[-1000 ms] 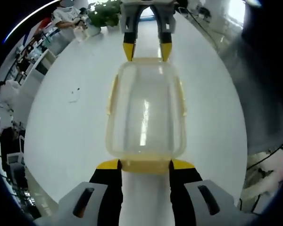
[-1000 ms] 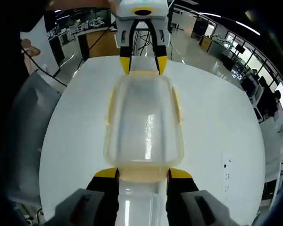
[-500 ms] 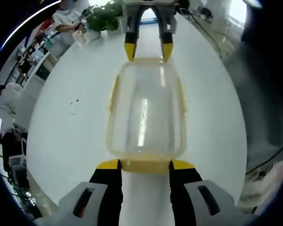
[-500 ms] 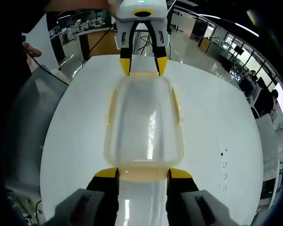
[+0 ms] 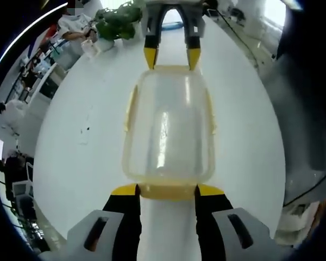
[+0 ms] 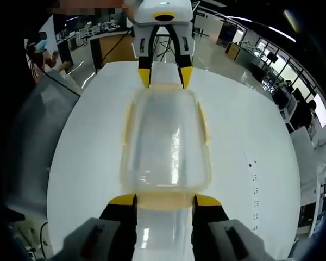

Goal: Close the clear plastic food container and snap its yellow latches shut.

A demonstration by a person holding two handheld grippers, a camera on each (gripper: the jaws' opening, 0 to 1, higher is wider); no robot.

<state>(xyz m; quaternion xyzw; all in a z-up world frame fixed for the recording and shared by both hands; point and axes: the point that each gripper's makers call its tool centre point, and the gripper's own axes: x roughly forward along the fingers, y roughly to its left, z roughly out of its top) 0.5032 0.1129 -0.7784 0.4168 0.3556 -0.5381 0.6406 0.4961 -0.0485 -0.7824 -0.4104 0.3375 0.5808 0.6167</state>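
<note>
Container [image 5: 167,130] (lidded) between both grippers; table [image 5: 87,163] edges near

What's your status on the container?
Left gripper and right gripper open, one at each short end of the container. Lid on; end latch between left jaws. Table around it bare.

White table [image 5: 76,163], potted plant [image 5: 117,19], office desks [image 6: 106,46].

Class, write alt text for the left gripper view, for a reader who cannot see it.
A clear plastic food container with yellow latches lies lid-on on a white table, between the left gripper at its near end and the right gripper at its far end.
</note>
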